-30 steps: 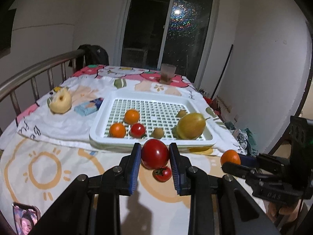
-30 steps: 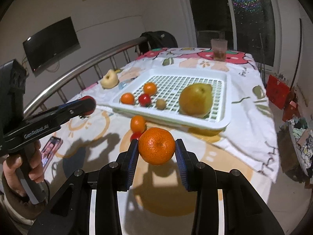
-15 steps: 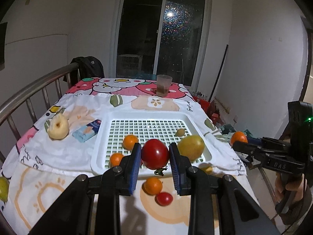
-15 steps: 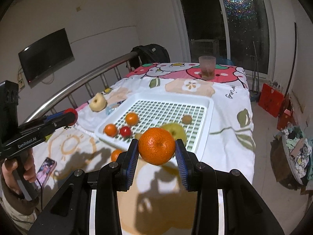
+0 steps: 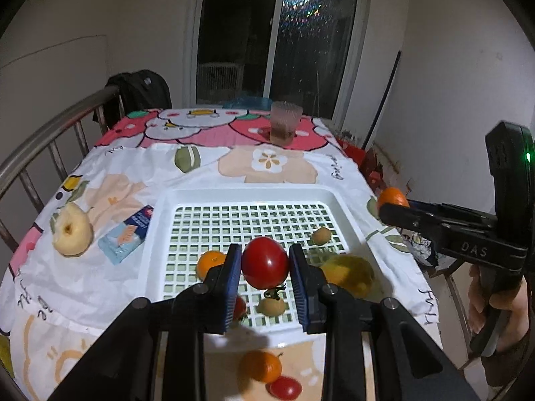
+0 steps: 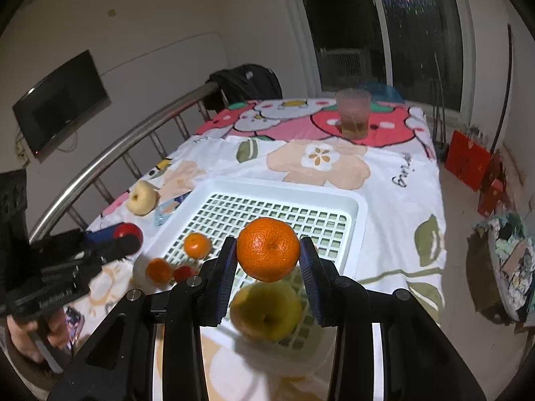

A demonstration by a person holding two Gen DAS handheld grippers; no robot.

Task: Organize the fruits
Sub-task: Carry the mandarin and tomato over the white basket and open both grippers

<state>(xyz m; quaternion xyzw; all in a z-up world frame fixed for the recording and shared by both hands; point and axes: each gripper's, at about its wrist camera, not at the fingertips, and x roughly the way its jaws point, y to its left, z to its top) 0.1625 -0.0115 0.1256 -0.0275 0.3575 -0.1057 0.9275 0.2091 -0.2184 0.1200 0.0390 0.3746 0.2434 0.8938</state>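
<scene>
My left gripper (image 5: 265,267) is shut on a red tomato (image 5: 265,262) and holds it above the near part of the white slatted tray (image 5: 254,195). My right gripper (image 6: 267,257) is shut on an orange (image 6: 268,249) above the tray's near right edge (image 6: 359,207). In the tray lie a yellow pear (image 5: 347,274) (image 6: 265,310), an orange (image 5: 210,262) (image 6: 197,244), two small brown fruits (image 5: 321,235) and a small tomato. An orange (image 5: 260,366) and a small tomato (image 5: 284,387) lie on the cloth in front of the tray.
A pale apple (image 5: 72,229) and a blue packet (image 5: 128,234) lie left of the tray. A pink cup (image 5: 286,127) stands at the table's far end. A metal rail (image 5: 50,137) runs along the left side. The floor drops off on the right.
Both grippers have moved forward and higher with their fruits, and now hang over the tray's near part. The loose orange and small tomato have dropped lower in the left wrist view.
</scene>
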